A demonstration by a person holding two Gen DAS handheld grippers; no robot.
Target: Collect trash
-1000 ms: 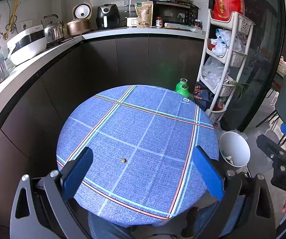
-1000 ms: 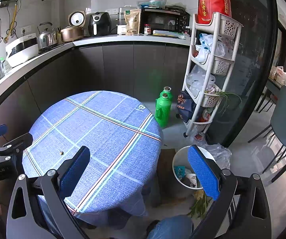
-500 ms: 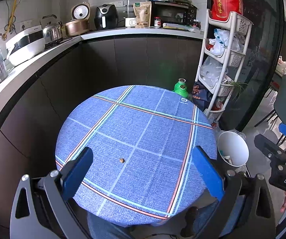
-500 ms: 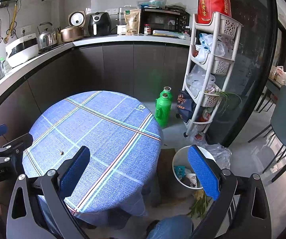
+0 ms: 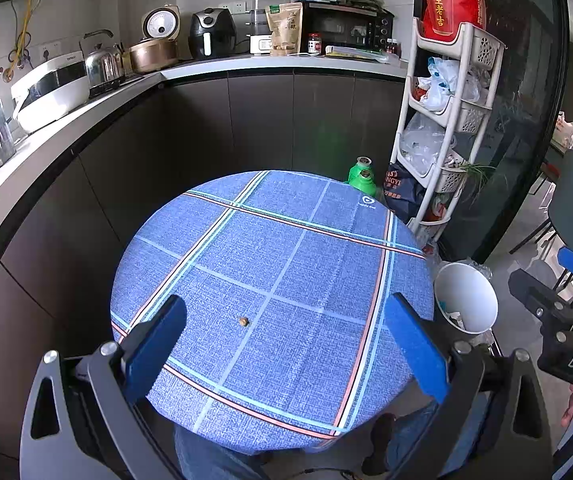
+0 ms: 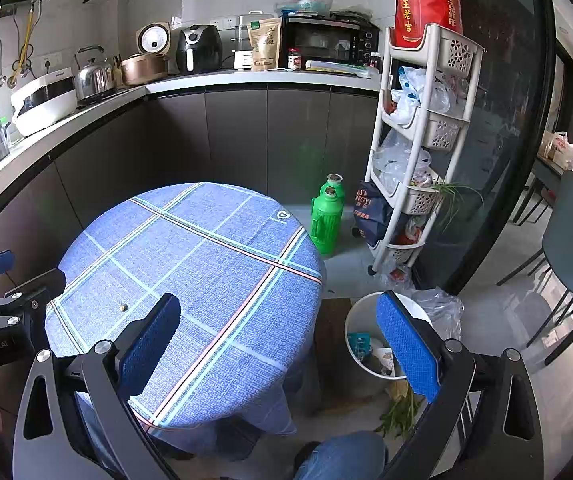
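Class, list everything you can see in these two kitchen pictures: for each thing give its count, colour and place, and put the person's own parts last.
Small brown crumb: one, brown, on the tablecloth, near side.
Round table with blue plaid cloth: one, blue, centre of the kitchen.
White round waste bin: one, white, on the floor right of the table, rubbish inside.
Green plastic jugs: two, green, on the floor behind the table.
White tiered storage rack: one, white, right side, holding bags.
Red gift bag: one, red, on top of the rack.
Black toaster oven: one, black, on the counter.
Left gripper: one, blue fingers, open above the table.
Right gripper: one, blue fingers, open, between the table edge and the bin.
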